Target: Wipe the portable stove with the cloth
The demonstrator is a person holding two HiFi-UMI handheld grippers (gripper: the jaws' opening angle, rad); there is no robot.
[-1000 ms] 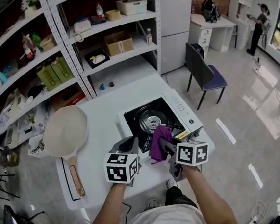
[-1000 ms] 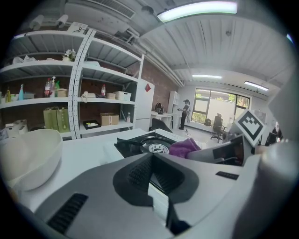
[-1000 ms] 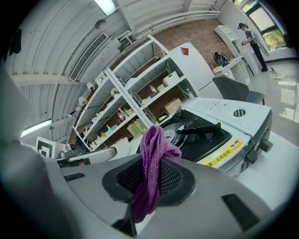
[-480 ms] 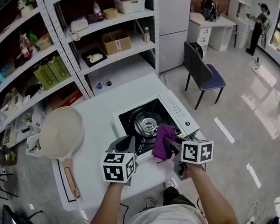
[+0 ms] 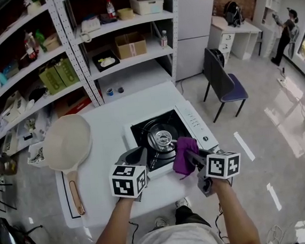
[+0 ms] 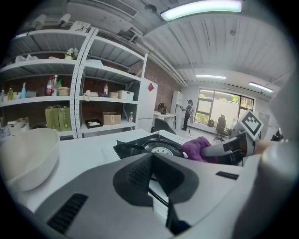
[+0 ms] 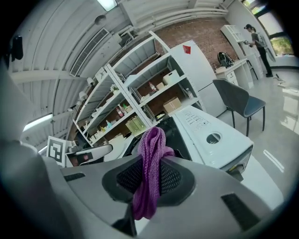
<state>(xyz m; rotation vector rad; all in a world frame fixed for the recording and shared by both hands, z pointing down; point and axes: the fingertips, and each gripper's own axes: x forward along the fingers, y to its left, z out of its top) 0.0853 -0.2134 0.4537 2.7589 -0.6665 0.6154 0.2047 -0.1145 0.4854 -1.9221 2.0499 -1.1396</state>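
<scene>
The portable stove point(image 5: 195, 123) has a black top and a white control panel and sits on the white table point(image 5: 109, 123). My right gripper point(image 5: 192, 158) is shut on a purple cloth point(image 5: 182, 156), which hangs over the stove's near right corner. In the right gripper view the cloth point(image 7: 150, 168) is pinched between the pads and droops down, with the stove point(image 7: 208, 135) just beyond. My left gripper point(image 5: 137, 159) is at the stove's near left edge, shut on nothing. The left gripper view shows the stove's burner point(image 6: 159, 149) and the cloth point(image 6: 198, 148) ahead.
A cream pan point(image 5: 67, 143) with a wooden handle lies on the table's left side. Metal shelves point(image 5: 82, 56) full of boxes and bottles stand behind the table. A dark chair point(image 5: 221, 80) is on the floor to the right, and a person point(image 5: 286, 33) stands far off.
My right gripper has carried the cloth a little to the right, toward the stove's near right corner. The left gripper has hardly moved.
</scene>
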